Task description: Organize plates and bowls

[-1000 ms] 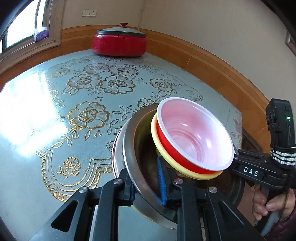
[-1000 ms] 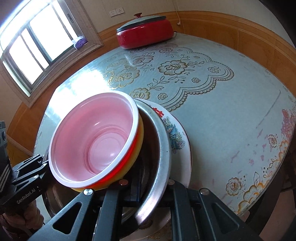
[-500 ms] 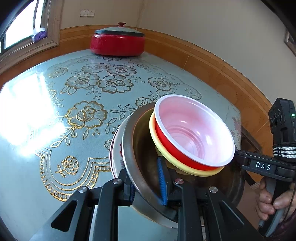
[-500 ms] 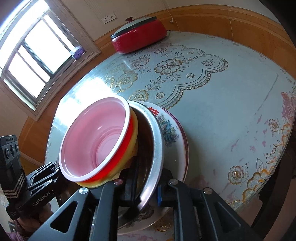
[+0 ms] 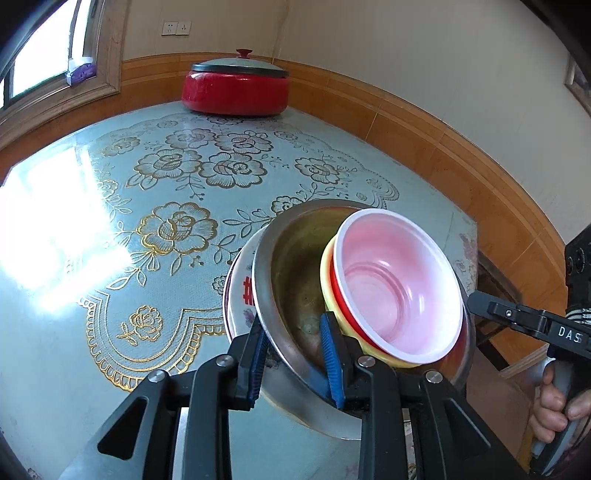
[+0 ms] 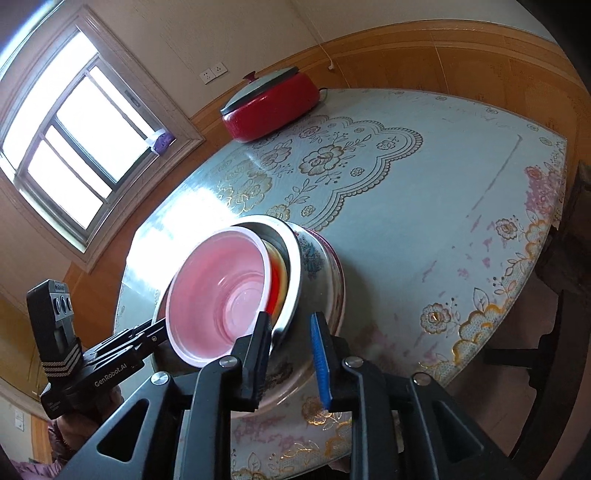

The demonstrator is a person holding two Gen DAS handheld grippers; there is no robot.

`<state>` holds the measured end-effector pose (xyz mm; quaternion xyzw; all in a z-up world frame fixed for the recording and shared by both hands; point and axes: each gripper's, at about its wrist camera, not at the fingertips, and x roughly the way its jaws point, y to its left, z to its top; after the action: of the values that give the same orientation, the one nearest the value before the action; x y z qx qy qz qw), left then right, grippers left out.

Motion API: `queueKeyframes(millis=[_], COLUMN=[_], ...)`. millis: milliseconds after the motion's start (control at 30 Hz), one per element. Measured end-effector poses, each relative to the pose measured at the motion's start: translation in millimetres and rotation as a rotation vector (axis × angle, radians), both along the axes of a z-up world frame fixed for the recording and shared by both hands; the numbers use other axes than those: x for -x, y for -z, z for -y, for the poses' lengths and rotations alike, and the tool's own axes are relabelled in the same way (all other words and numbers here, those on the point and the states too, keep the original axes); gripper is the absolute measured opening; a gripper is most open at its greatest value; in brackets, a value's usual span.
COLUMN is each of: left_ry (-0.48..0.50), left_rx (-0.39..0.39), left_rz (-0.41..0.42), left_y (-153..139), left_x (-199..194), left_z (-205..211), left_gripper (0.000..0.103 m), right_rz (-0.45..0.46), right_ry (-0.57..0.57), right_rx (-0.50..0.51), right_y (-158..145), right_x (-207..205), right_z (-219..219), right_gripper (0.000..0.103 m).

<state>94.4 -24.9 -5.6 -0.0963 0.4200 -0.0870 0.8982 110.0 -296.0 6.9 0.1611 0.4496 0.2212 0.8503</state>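
Stack sits near the table [image 5: 92,258] edge closest to the person: floral plate [image 6: 325,266] at the bottom, steel bowl [image 5: 291,269] on it, then a yellow bowl [image 5: 327,280], a red bowl [image 5: 338,295] and a white-rimmed pink bowl [image 5: 399,288] nested inside. Nested plastic bowls lean inside the steel one.

Left gripper [image 5: 295,354] straddles the steel bowl's rim, one blue pad outside, one inside. Its jaws have just been opening; a thin gap shows on the outer side, so the pads look clear of the rim. Not gripping.

Right gripper [image 6: 291,347] sits at the opposite side of the stack. Jaws have just been opening, the steel rim is near the left finger, and the blue pad on the right finger stands apart from it. Nothing clamped.

Writing: "DAS" on the right gripper's body in the left wrist view; "GenRobot.AI" on the left gripper's body in the right wrist view. Red characters on the plate rim, partly hidden, unreadable.

Red lidded pot [image 5: 236,88] at the far table edge. Wall socket [image 5: 176,27] above it. A hand [image 5: 554,406] holds the right gripper's handle.
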Motion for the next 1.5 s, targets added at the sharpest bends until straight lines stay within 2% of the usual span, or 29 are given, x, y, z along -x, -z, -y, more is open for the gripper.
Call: queueKeyframes(millis=[267, 400, 600, 733, 1067, 1500], left_ry=[-0.022, -0.044, -0.053, -0.041, -0.021, -0.045], left_rx=[0.037, 0.038, 0.022, 0.030, 0.020, -0.012], left_rz=[0.034, 0.061, 0.002, -0.027, -0.018, -0.018], left_y=[-9.6, -13.8, 8.7, 21.5, 18.8, 18.1], left_x=[17.5, 34.6, 53.3, 58.4, 57.2, 58.1], left_z=[-15.9, -28.4, -36.2, -28.6, -20.0, -15.6], left_gripper=[0.030, 0.030, 0.029, 0.029, 0.029, 0.030], right_rz=[-0.050, -0.082, -0.102, -0.093, -0.112, -0.090], right_ry=[-0.026, -0.091, -0.149, -0.155, -0.156, -0.143], right_rx=[0.000, -0.032, -0.061, -0.067, -0.111, -0.044], right_y=[10.4, 20.2, 31.8, 33.4, 39.5, 35.2], right_x=[25.0, 35.8, 38.5, 35.6, 31.7, 33.9], right_z=[4.2, -5.1, -22.4, -24.0, -20.6, -26.5], right_gripper=[0.021, 0.021, 0.022, 0.021, 0.021, 0.023])
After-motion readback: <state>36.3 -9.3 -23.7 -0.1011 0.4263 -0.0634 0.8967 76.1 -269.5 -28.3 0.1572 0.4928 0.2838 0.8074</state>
